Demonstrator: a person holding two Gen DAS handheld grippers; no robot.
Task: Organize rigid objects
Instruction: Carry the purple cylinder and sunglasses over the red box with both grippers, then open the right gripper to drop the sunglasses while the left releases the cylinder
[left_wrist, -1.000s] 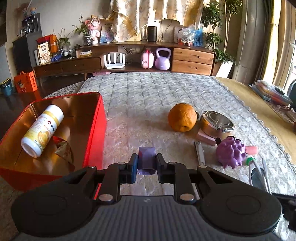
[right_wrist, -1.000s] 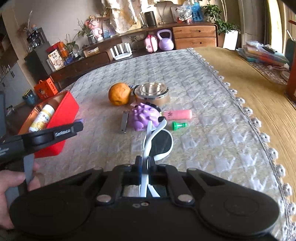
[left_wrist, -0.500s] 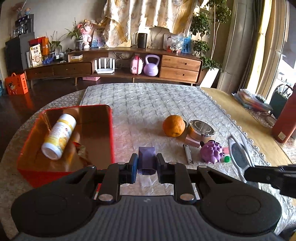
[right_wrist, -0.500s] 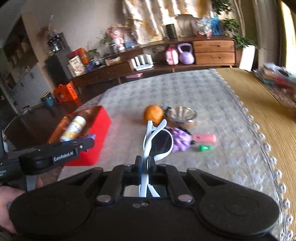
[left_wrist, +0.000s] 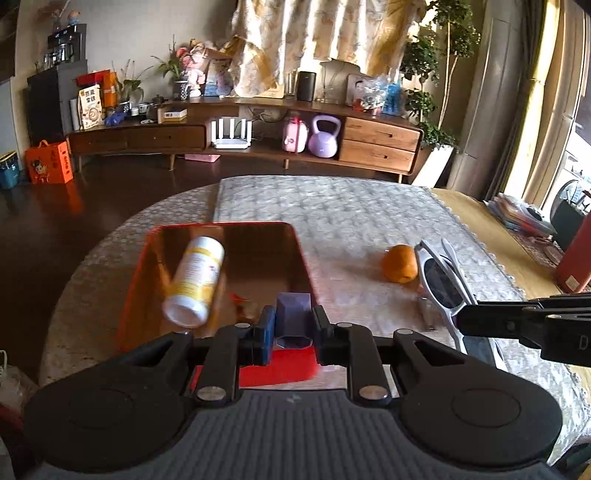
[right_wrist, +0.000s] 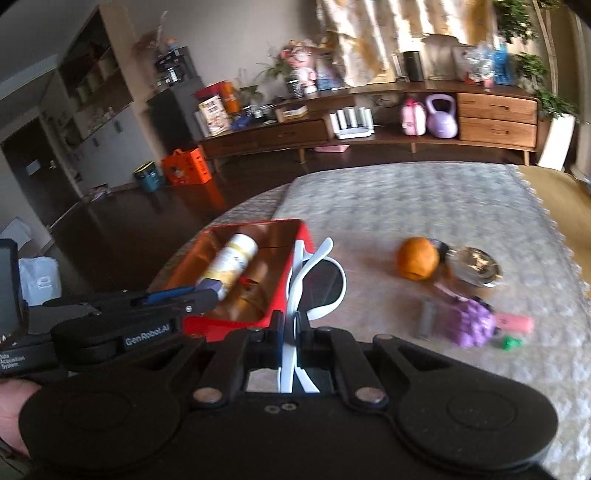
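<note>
1. One item is already put away: a white and yellow bottle (left_wrist: 194, 282) lies on its side inside the red box (left_wrist: 303, 258), which stands near the left edge of the table (left_wrist: 332, 206). Something small and crumpled also lies on the box floor, but it cannot be identified.

2. Two items are in transit. A small purple block (left_wrist: 293, 314) is gripped between the narrowly spaced pads of the left claw (left_wrist: 293, 326) and is held above the near end of the box.

3. White sunglasses (right_wrist: 317, 284) are clamped by their folded arms in the fully closed right claw (right_wrist: 290, 328). In the right wrist view the lenses hang just beside the box's right wall, seemingly outside it, though the fisheye blur makes the overlap hard to judge.

4. Several items are left out on the cloth, toward the right side of the table: an orange (right_wrist: 417, 262), a round metal tin (right_wrist: 474, 266), a purple spiky toy (right_wrist: 469, 325), a pink tube (right_wrist: 513, 323), a small green piece (right_wrist: 511, 342) and a slim grey metal item (right_wrist: 426, 319).

5. The task is judged to be in its early half: one object is stored, two are carried and not yet released, and about six are untouched.

6. For both carried things, the box is the probable destination; the block is already over it, while the sunglasses need to be brought further left.
</note>
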